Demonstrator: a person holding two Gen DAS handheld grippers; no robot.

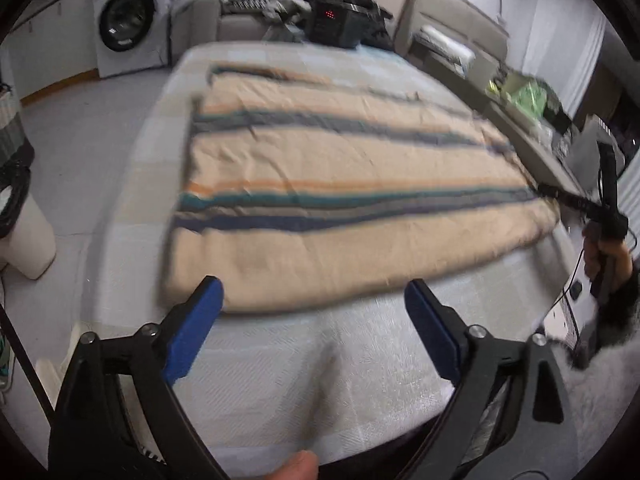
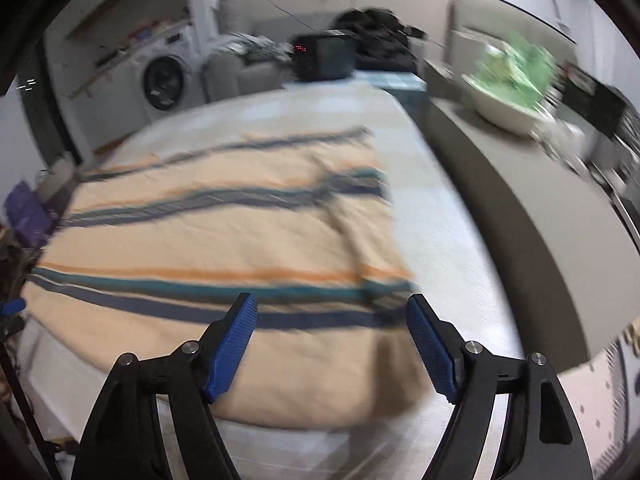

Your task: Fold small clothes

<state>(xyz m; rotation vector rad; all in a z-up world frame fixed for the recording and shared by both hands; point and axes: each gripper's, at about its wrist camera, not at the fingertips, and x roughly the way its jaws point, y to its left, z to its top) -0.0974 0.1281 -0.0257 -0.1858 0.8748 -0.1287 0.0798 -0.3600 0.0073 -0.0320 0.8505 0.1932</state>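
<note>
A beige garment with blue, teal and orange stripes [image 1: 340, 200] lies flat on the white-covered table [image 1: 320, 368]. It also shows in the right wrist view [image 2: 224, 240]. My left gripper [image 1: 314, 294] is open and empty, its blue pads just short of the garment's near edge. My right gripper [image 2: 332, 312] is open and empty, held over the garment's near right corner. In the left wrist view the right gripper [image 1: 560, 198] shows at the garment's far right edge, held by a hand.
A washing machine [image 1: 128, 24] stands at the back left. A black device with red lights [image 1: 334, 20] sits at the table's far end. A grey counter [image 2: 520, 200] runs along the right with a white bowl of green items [image 2: 512, 80]. A white bin [image 1: 28, 236] stands left.
</note>
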